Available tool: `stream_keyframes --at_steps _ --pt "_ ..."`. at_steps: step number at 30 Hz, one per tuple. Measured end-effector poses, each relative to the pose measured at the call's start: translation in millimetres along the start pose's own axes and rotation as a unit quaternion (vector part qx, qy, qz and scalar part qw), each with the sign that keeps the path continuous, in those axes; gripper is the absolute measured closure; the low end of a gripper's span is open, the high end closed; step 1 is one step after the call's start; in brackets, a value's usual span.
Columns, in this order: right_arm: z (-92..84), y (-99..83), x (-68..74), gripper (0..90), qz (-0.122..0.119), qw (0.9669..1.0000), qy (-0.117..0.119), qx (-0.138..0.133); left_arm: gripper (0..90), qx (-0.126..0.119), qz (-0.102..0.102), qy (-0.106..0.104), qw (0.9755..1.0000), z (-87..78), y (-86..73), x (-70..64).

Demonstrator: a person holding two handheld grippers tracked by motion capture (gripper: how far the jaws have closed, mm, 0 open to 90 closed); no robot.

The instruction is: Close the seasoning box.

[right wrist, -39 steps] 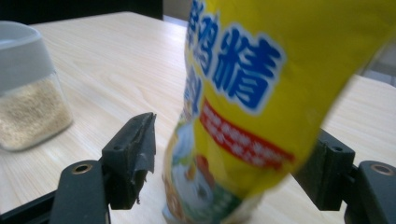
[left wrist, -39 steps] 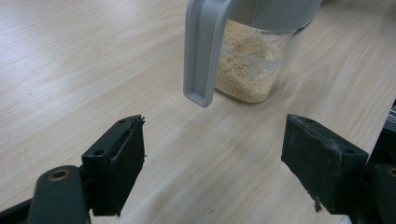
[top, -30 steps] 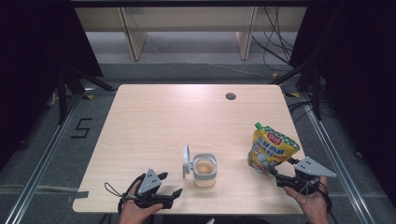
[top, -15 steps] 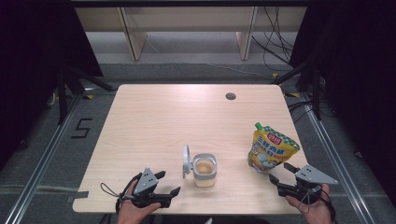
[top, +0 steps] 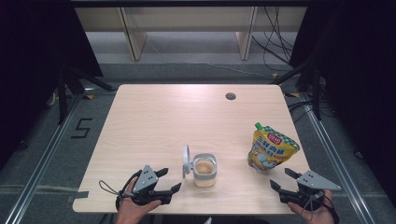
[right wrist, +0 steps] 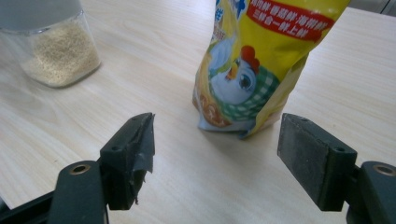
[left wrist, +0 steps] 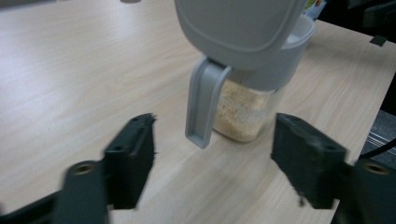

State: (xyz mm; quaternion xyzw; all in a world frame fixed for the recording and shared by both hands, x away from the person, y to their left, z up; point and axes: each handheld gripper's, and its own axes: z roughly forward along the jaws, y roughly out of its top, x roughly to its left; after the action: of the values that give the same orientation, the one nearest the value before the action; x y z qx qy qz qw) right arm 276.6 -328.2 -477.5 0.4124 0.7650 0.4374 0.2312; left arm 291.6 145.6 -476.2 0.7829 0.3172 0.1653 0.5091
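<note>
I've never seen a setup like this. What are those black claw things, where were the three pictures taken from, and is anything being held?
Those are not robot arms: a person holds a hand-operated two-jaw tool in each hand. The high view looks down on a light wooden table. There the left gripper and the right gripper sit at the near edge. The other two pictures come from small cameras riding on each tool, looking along its black jaws. The left gripper view faces a clear jar of pale granules whose grey hinged lid stands open. The right gripper view faces an upright yellow pouch printed with a cartoon chicken. The left jaws have just been closing a little, with nothing between them. Both grippers are open and hold nothing.
</note>
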Motion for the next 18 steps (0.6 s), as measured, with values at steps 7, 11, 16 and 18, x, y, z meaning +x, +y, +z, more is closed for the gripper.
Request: stream_keyframes --at_steps 7,11,16,18 --pt "-3.6 -2.9 1.7 28.5 0.007 1.0000 0.002 0.003 72.3 -0.016 0.011 -0.006 0.9998 -2.7 15.1 -2.6" --pt "-5.5 -4.8 4.2 28.6 0.012 0.9999 -0.002 0.009 85.0 -0.020 0.016 -0.007 0.9997 1.3 21.6 -0.9" --pt "-7.3 -8.4 3.7 29.1 0.004 0.9999 0.009 0.007 89.0 -0.022 0.028 -0.002 0.9994 0.2 31.3 3.4" --pt "-8.3 -8.4 2.5 29.1 -0.009 0.9999 0.003 0.005 89.0 -0.021 0.022 -0.002 0.9995 1.8 34.4 3.8"
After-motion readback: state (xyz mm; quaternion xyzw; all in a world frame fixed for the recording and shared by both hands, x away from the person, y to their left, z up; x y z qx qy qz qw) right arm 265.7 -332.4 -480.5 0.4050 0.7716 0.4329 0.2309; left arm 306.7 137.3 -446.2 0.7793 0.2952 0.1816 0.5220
